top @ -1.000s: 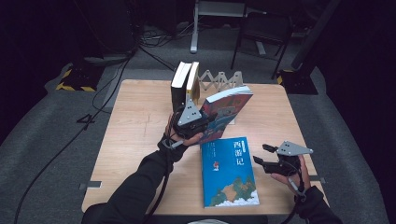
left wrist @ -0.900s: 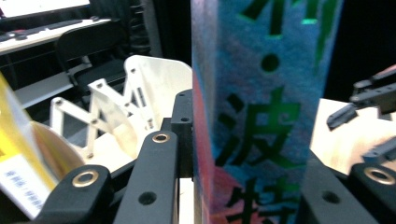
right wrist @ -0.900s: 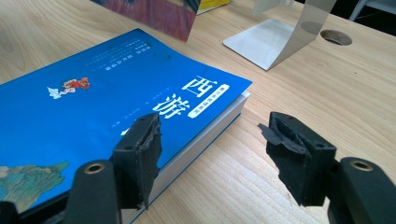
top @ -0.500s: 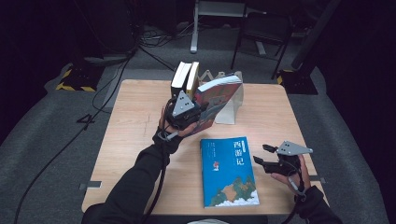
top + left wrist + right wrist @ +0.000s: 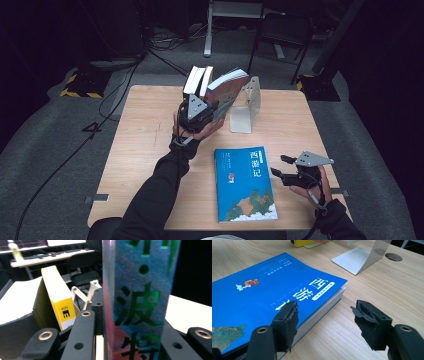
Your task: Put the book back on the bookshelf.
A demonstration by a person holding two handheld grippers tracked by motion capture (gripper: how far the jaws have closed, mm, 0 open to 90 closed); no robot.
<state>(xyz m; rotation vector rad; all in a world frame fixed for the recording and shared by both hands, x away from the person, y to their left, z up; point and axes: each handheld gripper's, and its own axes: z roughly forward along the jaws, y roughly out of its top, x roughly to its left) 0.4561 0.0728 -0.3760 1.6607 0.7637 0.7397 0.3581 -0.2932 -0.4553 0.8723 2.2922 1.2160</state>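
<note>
**Left gripper holds a book at the row; right gripper idle beside the blue book**

The left gripper [image 5: 200,111] is raised over the far middle of the table [image 5: 145,150]. Its jaws are clamped on a colourful book [image 5: 227,92], gripping it at the near lower part. The book is tilted, with its top leaning to the right. In the left gripper view the jaws press on both faces of the book's spine [image 5: 140,302], which stands upright between them.

Just left of the held book, two books [image 5: 198,81] stand upright at the far edge of the table. The left gripper view shows one with a yellow spine [image 5: 61,303] and a dark-covered one [image 5: 22,307] beside it. Whether the held book touches the standing pair cannot be told.

A metal bookend [image 5: 246,107] stands just right of the held book, its foot flat on the table.

The right gripper [image 5: 280,167] rests at the near right of the table. Its jaws stand partly open with nothing between them. In the right gripper view the left pad sits over the corner of the blue book [image 5: 262,295]; the right pad is over bare wood.

The blue book [image 5: 245,185] lies flat, cover up, at the near middle, just left of the right gripper and well apart from the held book.
</note>
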